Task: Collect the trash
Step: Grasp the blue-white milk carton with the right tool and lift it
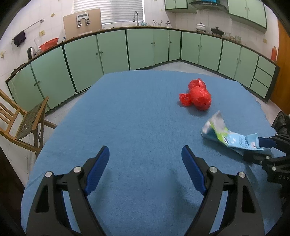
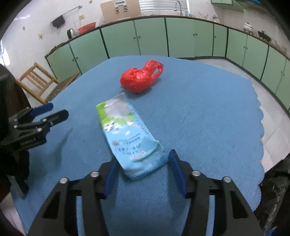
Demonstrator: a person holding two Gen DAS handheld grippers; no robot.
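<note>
You are working over a table (image 1: 137, 112) covered with a blue cloth, and I use this table as the landmark. Behind the table, a long row of green cabinets (image 1: 112, 52) runs along the wall and turns the corner, with a counter on top where a tap (image 1: 136, 17), a red basin (image 1: 49, 44) and a kettle (image 1: 30, 52) stand. At the left side of the table there is a wooden chair (image 1: 23, 119), standing on a pale tiled floor. At the right edge of the table, low in the right wrist view, you can see something dark like a black bag (image 2: 273, 192), but it is too unclear to say more. On the table, toward the far side, lies a knotted red plastic bag (image 1: 196, 97), apart from both grippers. Nearer to you on the table lies a flattened blue and green carton (image 2: 126, 134), with its near end between the fingers of your right gripper (image 2: 143, 172). Its jaws are about half open; the left pad seems to be against the carton's edge, while a small gap shows at the right pad, so it does not clamp the carton. Your left gripper (image 1: 145, 170) hovers over the near left part of the table with the jaws wide open, and nothing is between them.
</note>
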